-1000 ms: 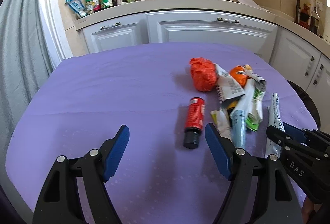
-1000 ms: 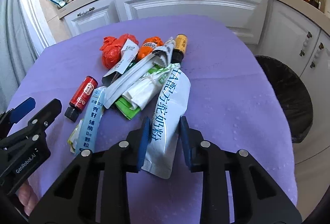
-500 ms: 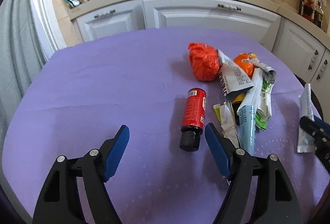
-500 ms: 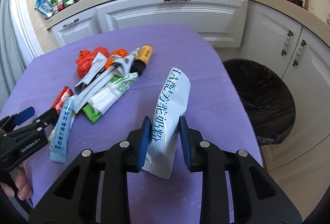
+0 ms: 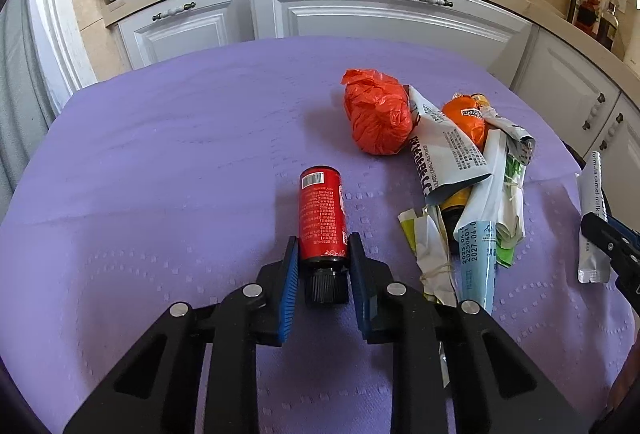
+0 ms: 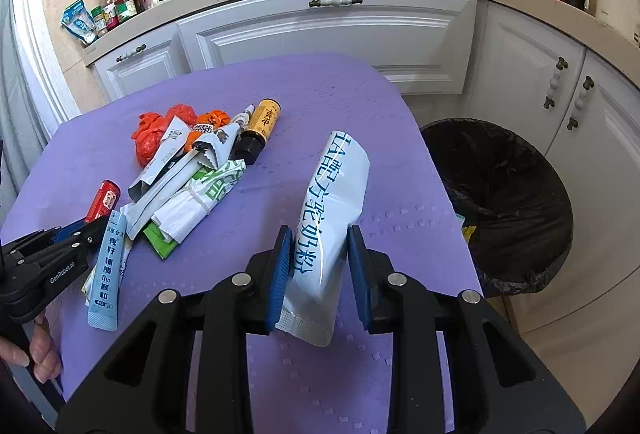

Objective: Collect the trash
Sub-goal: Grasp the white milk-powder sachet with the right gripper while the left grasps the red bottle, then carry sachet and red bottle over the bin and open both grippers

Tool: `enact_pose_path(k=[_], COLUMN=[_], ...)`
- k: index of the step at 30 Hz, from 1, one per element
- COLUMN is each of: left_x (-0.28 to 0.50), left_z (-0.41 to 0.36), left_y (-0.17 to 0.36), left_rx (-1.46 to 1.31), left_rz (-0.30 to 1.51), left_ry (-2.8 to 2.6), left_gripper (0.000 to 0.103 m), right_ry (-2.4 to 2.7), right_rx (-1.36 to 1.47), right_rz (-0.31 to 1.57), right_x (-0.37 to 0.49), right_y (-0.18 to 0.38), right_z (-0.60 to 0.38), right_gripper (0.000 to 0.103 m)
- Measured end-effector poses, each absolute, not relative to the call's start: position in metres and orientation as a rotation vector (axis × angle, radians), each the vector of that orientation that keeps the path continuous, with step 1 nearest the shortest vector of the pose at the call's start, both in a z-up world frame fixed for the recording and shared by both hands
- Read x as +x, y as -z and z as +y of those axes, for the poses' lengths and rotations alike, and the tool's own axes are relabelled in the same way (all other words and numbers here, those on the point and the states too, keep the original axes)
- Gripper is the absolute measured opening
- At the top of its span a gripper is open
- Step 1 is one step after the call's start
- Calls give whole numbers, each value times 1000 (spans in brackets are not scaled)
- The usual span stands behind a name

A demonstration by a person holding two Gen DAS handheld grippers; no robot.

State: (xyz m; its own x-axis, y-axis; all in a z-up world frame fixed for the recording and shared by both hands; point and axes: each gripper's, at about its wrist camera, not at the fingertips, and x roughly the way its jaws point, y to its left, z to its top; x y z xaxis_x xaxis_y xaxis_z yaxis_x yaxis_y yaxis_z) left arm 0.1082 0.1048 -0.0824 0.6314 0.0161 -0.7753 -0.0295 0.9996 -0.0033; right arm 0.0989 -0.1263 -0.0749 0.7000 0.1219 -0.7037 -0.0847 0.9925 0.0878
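Presently my left claw (image 5: pixel 322 258) is closing on the red bottle (image 5: pixel 322 218) and my right claw (image 6: pixel 319 258) pinches the white pouch (image 6: pixel 330 218), which may slip before reaching the bin (image 6: pixel 500 202).

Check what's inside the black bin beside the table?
In the bin, black liner folds and a yellow-and-blue scrap at its near rim show. The table edge covers its nearest part.

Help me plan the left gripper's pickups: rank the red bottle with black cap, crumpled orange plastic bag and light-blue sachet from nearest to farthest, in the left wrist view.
1. Red bottle with black cap: between the closing jaws.
2. Light-blue sachet: just right.
3. Crumpled orange plastic bag: farther ahead, right.
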Motion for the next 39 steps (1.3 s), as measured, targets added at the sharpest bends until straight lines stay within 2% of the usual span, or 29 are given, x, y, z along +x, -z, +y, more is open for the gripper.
enact_pose_path(k=[7,18,39], left_x=[99,84,126], left_z=[104,70,-78], left_y=[70,24,21], left_rx=[-23,-11,46], left_rz=[843,657,577], left_ry=[-36,13,279], left_gripper=[25,25,25], right_ry=[-108,-44,134], right_rx=[39,11,31], right_rz=[751,641,576], right_x=[96,87,99], right_y=[68,43,45], right_z=[-130,-157,-262], right_gripper=[28,28,28])
